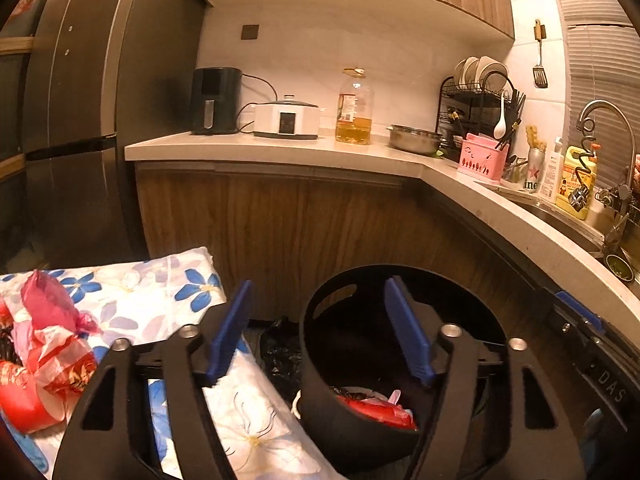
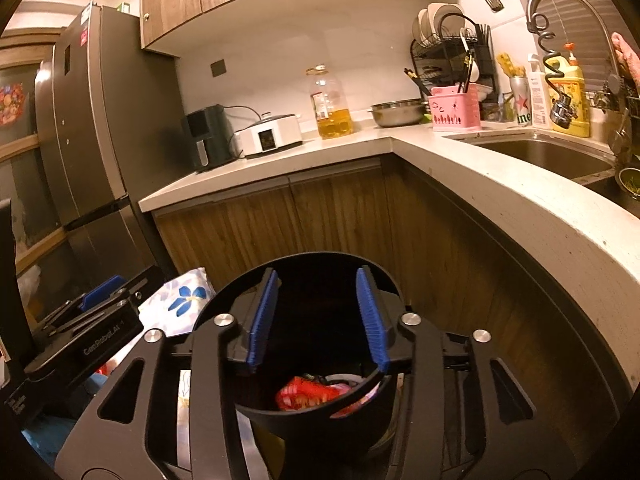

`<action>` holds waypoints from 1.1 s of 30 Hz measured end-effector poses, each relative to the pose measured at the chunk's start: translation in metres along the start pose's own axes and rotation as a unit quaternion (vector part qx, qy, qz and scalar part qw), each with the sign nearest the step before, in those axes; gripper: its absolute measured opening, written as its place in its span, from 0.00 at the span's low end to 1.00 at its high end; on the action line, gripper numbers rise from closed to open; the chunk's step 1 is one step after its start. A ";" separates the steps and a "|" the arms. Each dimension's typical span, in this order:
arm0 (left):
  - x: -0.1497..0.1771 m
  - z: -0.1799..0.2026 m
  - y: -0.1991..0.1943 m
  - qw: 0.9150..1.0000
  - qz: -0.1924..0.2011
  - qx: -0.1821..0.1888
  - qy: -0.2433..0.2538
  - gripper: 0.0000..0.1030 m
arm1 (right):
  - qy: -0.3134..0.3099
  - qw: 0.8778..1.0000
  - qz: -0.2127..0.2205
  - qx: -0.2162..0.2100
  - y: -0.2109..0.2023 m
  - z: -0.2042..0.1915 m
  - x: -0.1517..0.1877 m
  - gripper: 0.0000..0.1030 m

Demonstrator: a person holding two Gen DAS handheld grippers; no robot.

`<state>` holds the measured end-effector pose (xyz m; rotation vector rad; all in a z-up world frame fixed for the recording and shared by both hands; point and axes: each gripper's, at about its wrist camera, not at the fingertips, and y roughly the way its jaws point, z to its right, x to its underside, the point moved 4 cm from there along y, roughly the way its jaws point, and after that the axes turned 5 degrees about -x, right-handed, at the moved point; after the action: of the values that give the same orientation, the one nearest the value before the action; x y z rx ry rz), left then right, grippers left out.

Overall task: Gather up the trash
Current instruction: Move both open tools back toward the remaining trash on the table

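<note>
A black round trash bin [image 1: 320, 420] stands on the floor below the counter, with a red wrapper [image 1: 380, 410] lying inside. My left gripper [image 1: 320, 332] is open above the bin's left rim, nothing pressed by its blue pads. Left of it, crumpled red and pink plastic wrappers [image 1: 52, 344] lie on a cloth with blue flowers [image 1: 160, 292]. In the right wrist view my right gripper [image 2: 318, 320] is open over the mouth of the bin [image 2: 280, 416], its jaws empty, and the red wrapper [image 2: 304, 394] shows beneath. The left gripper's body [image 2: 100, 300] sits beside it.
A black plastic bag [image 1: 280, 356] lies between the cloth and the bin. The L-shaped counter [image 2: 500, 200] curves close on the right, with the sink [image 2: 540, 156]. A fridge [image 2: 92, 140], air fryer [image 1: 214, 100], cooker [image 1: 286, 118], oil bottle [image 1: 354, 112] and dish rack [image 1: 476, 112] stand behind.
</note>
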<state>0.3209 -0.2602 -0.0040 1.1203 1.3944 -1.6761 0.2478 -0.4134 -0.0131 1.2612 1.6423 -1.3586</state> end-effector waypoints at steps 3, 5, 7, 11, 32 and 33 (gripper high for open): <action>0.005 -0.004 -0.009 1.000 0.001 -0.009 0.010 0.72 | -0.005 1.000 0.001 0.000 -0.005 -0.004 0.002 0.51; 0.008 -0.007 -0.015 1.000 0.004 -0.016 0.014 0.76 | -0.006 1.000 0.001 -0.001 -0.009 -0.006 0.005 0.58; 0.011 -0.010 -0.024 1.000 0.008 -0.022 0.016 0.82 | -0.006 1.000 0.000 -0.001 -0.012 -0.008 0.007 0.62; 0.018 -0.020 -0.038 0.999 0.014 -0.041 0.020 0.85 | -0.007 1.000 0.000 -0.003 -0.021 -0.013 0.012 0.70; 0.054 -0.097 -0.115 0.991 0.010 -0.131 -0.012 0.90 | -0.042 0.999 -0.004 -0.031 -0.065 -0.071 0.051 0.72; 0.056 -0.102 -0.120 0.991 0.011 -0.135 -0.013 0.90 | -0.045 0.998 -0.004 -0.034 -0.067 -0.076 0.053 0.72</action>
<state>0.2106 -0.1352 -0.0132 0.9525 1.5324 -1.4301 0.1740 -0.3263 -0.0198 1.1391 1.6199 -1.3337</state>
